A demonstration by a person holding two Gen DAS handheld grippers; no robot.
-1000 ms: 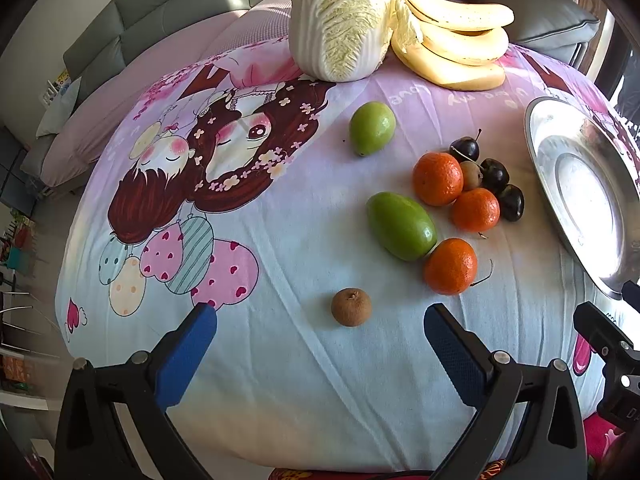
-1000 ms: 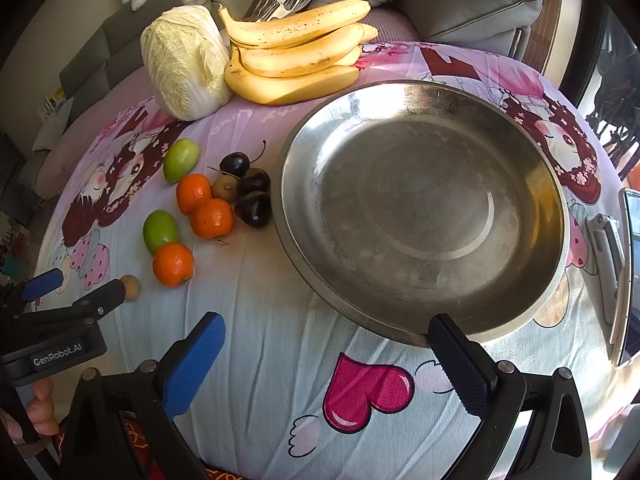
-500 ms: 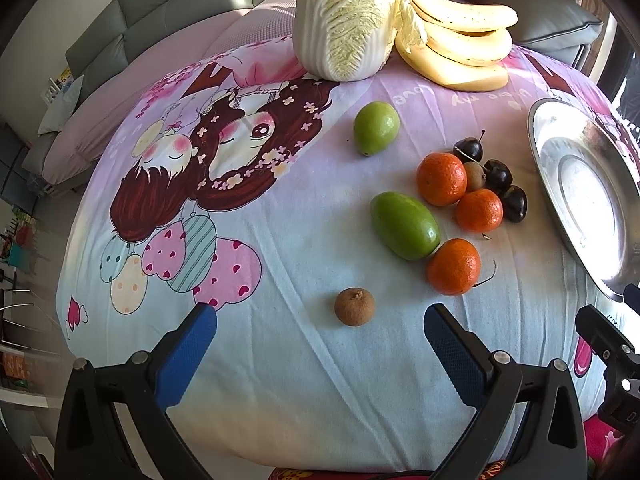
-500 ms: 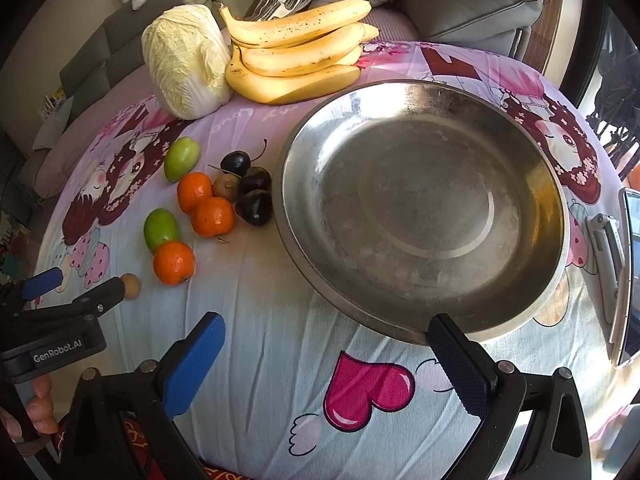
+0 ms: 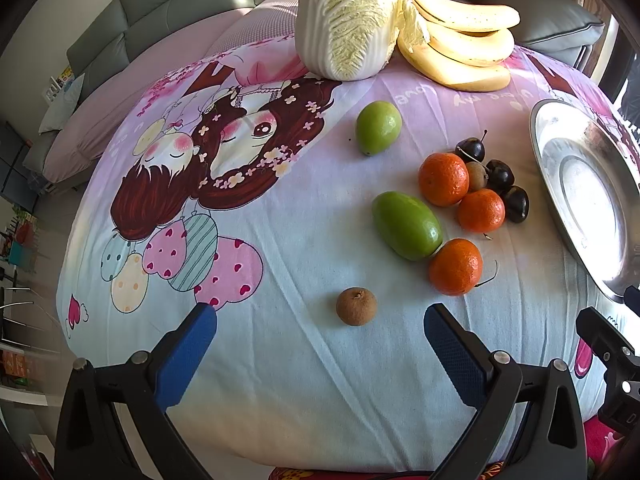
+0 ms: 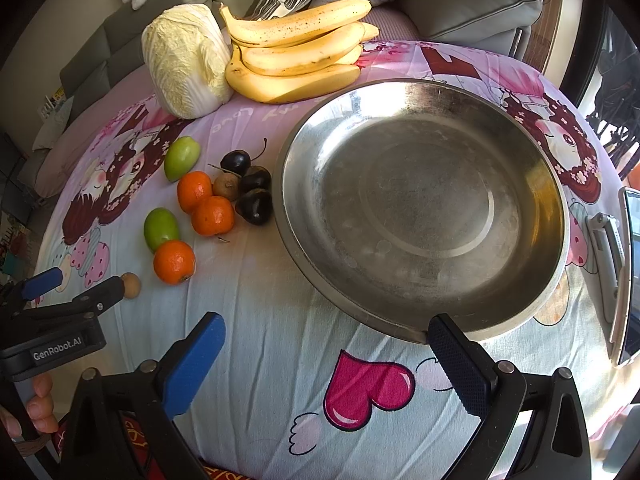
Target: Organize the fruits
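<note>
Left gripper (image 5: 320,338) released, jaws spread w/ brown fruit (image 5: 356,306) just ahead, near front edge of bench. Right gripper (image 6: 326,344) released, empty, at metal basin (image 6: 424,328) rim. Centre jaws on fruit, descend, clench gently; avoid nudging adjacent orange (image 5: 456,266).

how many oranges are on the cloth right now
3. One orange sits beside the dark cherries, a second just nearer the camera, and a third touches the end of the long green fruit. None appears hidden.
</note>
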